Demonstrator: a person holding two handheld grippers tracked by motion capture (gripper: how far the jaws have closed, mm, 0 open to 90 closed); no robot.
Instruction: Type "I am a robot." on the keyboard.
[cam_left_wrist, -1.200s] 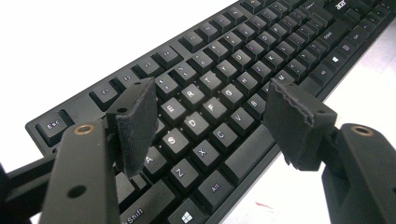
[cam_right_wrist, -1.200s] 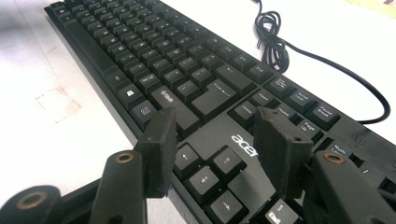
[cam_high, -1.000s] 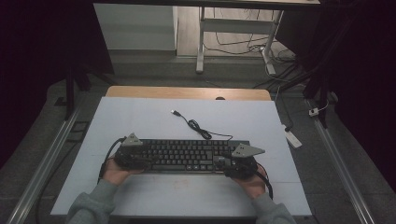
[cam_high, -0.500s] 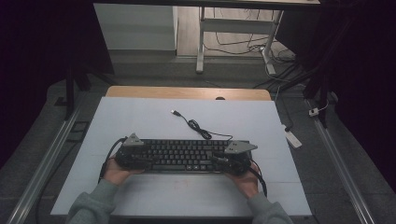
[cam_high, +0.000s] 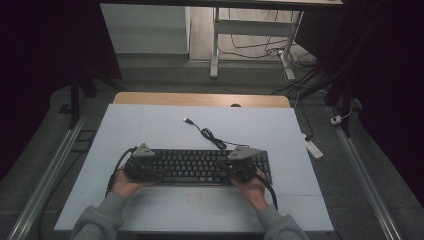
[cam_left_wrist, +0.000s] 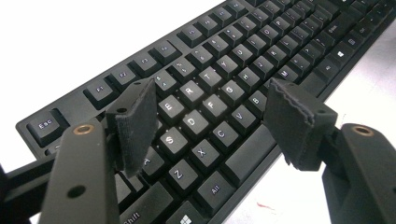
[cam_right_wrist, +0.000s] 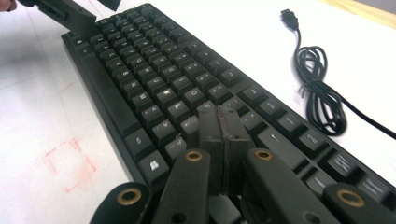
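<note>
A black keyboard (cam_high: 200, 166) lies on the white table (cam_high: 150, 130), and its cable (cam_high: 212, 136) coils behind it to a loose USB plug (cam_high: 187, 121). My left gripper (cam_high: 151, 170) hovers over the keyboard's left end. Its jaws are open, one to each side of the S, D, X and C keys (cam_left_wrist: 196, 126), with nothing between the pads (cam_left_wrist: 135, 121). My right gripper (cam_high: 229, 171) is over the right half of the keyboard (cam_right_wrist: 154, 84). Its fingertips (cam_right_wrist: 219, 122) are pressed together, empty, just over the keys. The cable (cam_right_wrist: 322, 100) lies to its right.
A faint red square mark (cam_right_wrist: 70, 165) is on the table in front of the keyboard. A wooden strip (cam_high: 200, 99) edges the table's far side. A white block (cam_high: 314, 148) lies on the floor to the right. Metal rails (cam_high: 45, 180) run along both sides.
My right gripper has moved left from the keyboard's right end to over its keys. The left gripper has barely shifted.
</note>
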